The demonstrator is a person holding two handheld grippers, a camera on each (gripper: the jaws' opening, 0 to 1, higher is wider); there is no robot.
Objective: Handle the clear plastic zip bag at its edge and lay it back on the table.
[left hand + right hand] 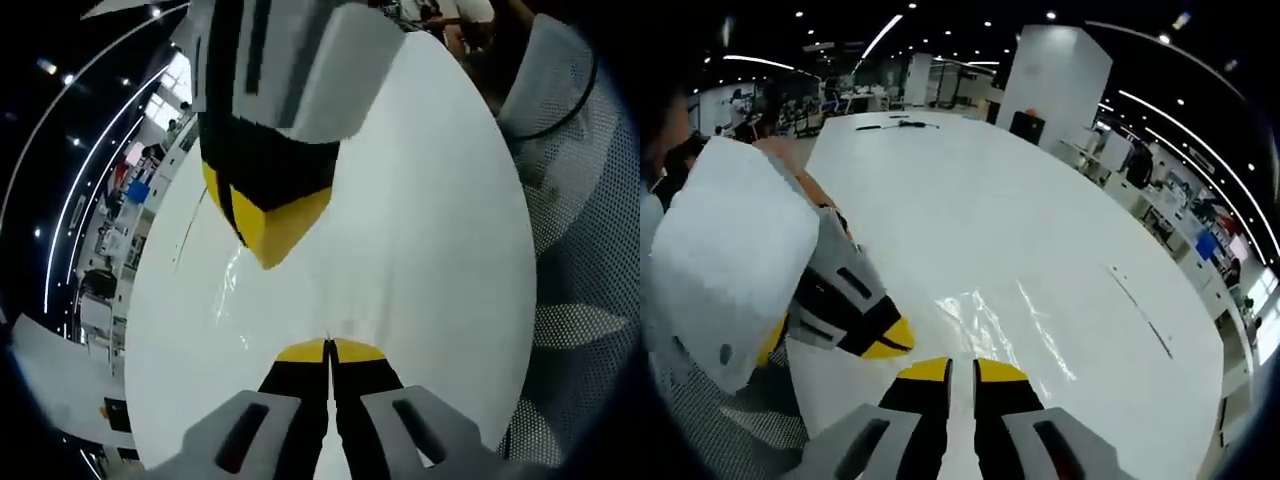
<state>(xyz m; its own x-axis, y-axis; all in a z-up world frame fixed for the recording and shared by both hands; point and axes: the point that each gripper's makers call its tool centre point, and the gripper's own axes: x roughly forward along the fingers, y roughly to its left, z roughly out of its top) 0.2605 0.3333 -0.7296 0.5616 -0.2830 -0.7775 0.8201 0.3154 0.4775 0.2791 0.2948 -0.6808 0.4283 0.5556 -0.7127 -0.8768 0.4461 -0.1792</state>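
Observation:
The clear plastic zip bag (1005, 325) lies flat on the white table (970, 190) and shows mostly by its glare. In the left gripper view its creases (232, 280) run toward my left gripper (328, 350), whose yellow-tipped jaws are pressed together at the bag's near edge; I cannot see plastic pinched between them. My left gripper (885, 338) also enters the right gripper view from the left, just beside the bag. My right gripper (962, 372) sits low at the bag's near side with a narrow gap between its jaws and nothing in it. The right gripper (272, 228) hangs over the bag from above.
A dark cable (898, 125) lies at the table's far end. A thin dark line (1140, 310) marks the tabletop right of the bag. A person's white sleeve (725, 260) holds the left gripper. Mesh chair backs (590, 330) stand beside the table edge.

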